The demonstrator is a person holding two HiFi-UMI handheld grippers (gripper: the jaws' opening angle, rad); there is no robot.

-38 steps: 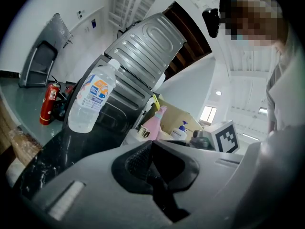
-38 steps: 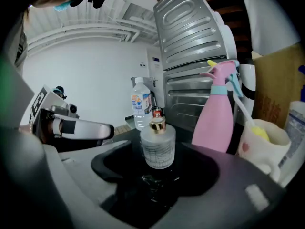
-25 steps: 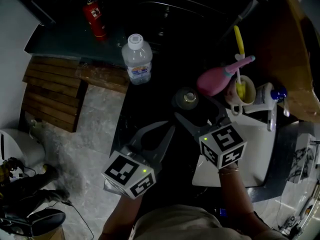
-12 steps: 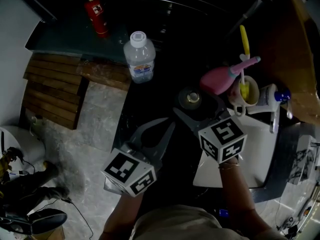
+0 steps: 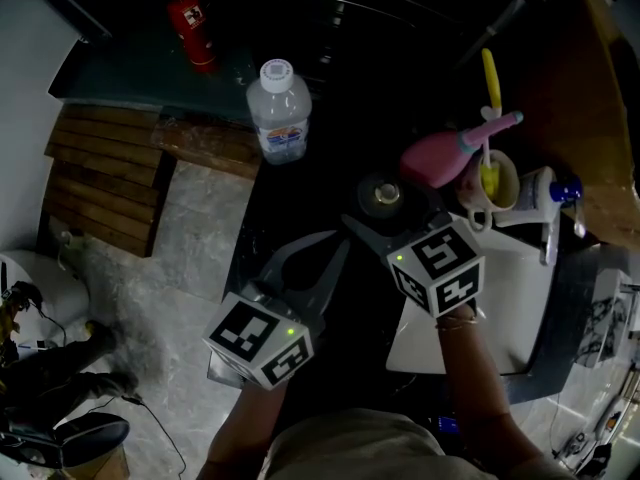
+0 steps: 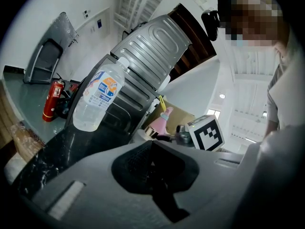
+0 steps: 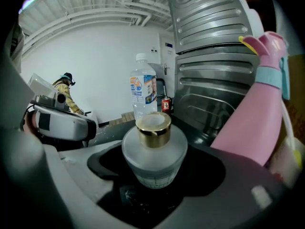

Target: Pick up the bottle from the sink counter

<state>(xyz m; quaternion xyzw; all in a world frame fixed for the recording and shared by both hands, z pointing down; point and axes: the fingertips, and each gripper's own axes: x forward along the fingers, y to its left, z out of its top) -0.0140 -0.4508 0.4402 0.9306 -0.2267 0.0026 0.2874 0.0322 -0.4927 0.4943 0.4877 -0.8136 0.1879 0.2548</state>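
Right gripper point(image 5: 393, 218) spread wide, straddling small frosted bottle point(image 7: 153, 149) with gold cap, upright on dark counter point(image 5: 300, 198); no squeeze yet. Left gripper point(image 5: 318, 258) spread, empty. Risks: rounded glass slipping or tipping if jaws close off-centre; pink bottle point(image 5: 445, 156) near, could get knocked.

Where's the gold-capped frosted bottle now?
Head view, right of centre: frosted bottle stands on the counter between the open jaws of the right tongs, beside the pink bottle.

grey left gripper point(image 5: 308, 258) and right gripper point(image 5: 388, 214) — black-and-white square markers (green lights too)
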